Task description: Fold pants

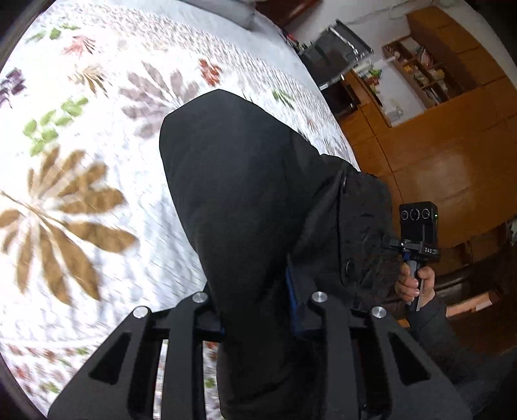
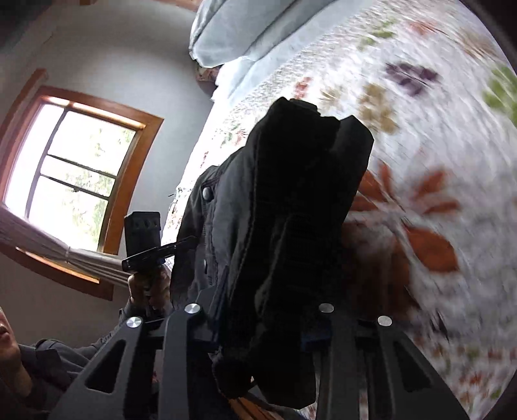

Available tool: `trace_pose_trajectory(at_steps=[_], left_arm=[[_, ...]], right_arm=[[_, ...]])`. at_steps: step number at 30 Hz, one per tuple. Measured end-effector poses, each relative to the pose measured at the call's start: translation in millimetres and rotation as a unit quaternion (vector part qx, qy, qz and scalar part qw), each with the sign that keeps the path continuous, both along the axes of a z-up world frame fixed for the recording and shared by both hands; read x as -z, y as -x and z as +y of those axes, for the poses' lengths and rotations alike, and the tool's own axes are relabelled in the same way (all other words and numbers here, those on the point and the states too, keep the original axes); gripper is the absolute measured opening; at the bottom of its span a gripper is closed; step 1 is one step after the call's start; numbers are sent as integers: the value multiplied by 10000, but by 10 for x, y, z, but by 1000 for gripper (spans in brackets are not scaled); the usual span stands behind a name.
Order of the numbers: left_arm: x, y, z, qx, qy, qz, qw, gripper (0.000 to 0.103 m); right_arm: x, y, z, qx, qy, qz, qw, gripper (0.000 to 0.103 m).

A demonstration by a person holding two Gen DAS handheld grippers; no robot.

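Left tool [image 1: 258, 310] is clamped nearly closed on one end of the black pants [image 1: 245, 181], so the cloth hangs clear above the leaf-print bedspread [image 1: 80, 161]. Right tool [image 2: 261, 307] is likewise pinched narrow on bunched fabric, waist button [image 2: 206, 193] showing. Judgement: gripping both ends spreads the garment between the tools, ready to be laid and folded.

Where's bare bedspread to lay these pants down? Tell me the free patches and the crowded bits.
The leaf-print bedspread lies bare left of and beyond the black pants, up to the pale blue pillow. It is crowded at the near edge, where the left gripper and right gripper both clamp the fabric, and rightward, where the wooden shelving stands.
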State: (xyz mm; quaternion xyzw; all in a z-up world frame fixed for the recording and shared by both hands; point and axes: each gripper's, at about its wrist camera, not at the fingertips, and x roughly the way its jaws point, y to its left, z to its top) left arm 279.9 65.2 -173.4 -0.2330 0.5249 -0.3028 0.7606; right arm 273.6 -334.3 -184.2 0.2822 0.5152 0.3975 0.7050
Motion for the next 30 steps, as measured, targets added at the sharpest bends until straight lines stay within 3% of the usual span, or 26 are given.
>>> trace_pose_trajectory(at_steps=[6, 12, 16, 23, 25, 27, 28, 30], left_arm=[[-157, -371, 564, -312, -211, -205, 9991, 24], [-104, -827, 1133, -466, -468, -271, 9974, 24], [56, -1023, 1296, -392, -541, -171, 9976, 25], [189, -1076, 1433, -234, -283, -136, 9992, 28], [237, -1032, 1478, -245, -256, -116, 9993, 35], [247, -1012, 1464, -302, -269, -71, 9992, 45], [260, -1005, 1434, -350, -254, -27, 9991, 65], [257, -994, 1431, -556, -419, -40, 9976, 92]], right_arm=[[-127, -680, 656, -262, -42, -151, 9995, 33], [-6, -1289, 1299, -505, -14, -179, 9986, 33], [179, -1537, 1498, -527, -6, -52, 9986, 33], [443, -1650, 1498, -519, 35, 151, 9985, 39], [487, -1634, 1476, -450, 151, 169, 9987, 47], [501, -1592, 1451, -350, 312, 198, 9987, 64], [516, -1569, 1417, -312, 421, 198, 9984, 68], [479, -1526, 1369, -165, 684, 157, 9974, 71]])
